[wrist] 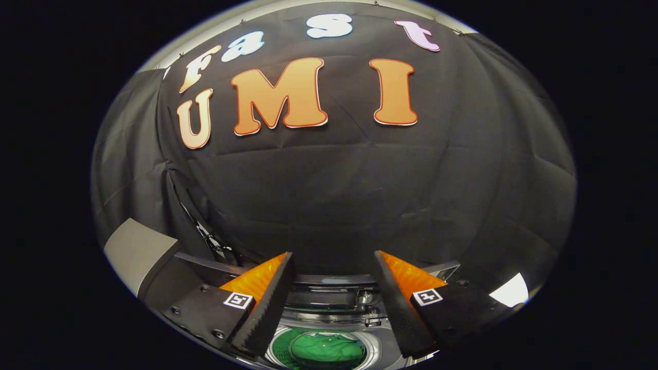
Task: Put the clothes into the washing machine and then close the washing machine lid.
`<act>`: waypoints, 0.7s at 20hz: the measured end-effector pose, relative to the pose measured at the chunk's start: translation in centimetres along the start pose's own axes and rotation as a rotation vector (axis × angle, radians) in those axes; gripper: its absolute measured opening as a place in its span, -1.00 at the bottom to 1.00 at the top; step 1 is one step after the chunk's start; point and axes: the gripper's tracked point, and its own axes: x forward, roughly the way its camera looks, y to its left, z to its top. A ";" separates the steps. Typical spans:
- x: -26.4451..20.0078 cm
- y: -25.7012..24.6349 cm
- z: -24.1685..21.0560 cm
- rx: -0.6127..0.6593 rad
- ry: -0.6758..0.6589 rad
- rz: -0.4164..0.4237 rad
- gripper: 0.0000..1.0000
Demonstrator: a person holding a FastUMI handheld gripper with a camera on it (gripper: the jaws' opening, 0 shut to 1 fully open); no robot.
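Currently the gripper hangs above the washing machine, its two fingers spread wide apart and grasping nothing. Between and below the fingers, the drum opening faces straight up, and a green garment lies bunched inside it. The clothes appear to be loaded already, so the step in hand is judged to be closing the lid.

A grey panel stands raised beside the left finger; it is probably the open lid, though its hinge cannot be made out.

Procedure, as judged from this position:
- Bring one finger behind the panel's free edge.
- Push it over and down in a steady arc about its hinge line.
- Keep both fingers out of the drum mouth.

The garment is a rounded heap with no clear long axis; it spreads slightly wider from finger to finger than along them.
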 end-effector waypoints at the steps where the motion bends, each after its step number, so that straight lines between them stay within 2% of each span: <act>1: -0.4 0.0 -0.2 -0.001 -0.002 0.002 0.95; 9: -5.0 0.2 -2.9 -0.002 0.017 0.035 0.95; 14: -8.0 0.3 -5.1 0.011 0.015 0.026 0.94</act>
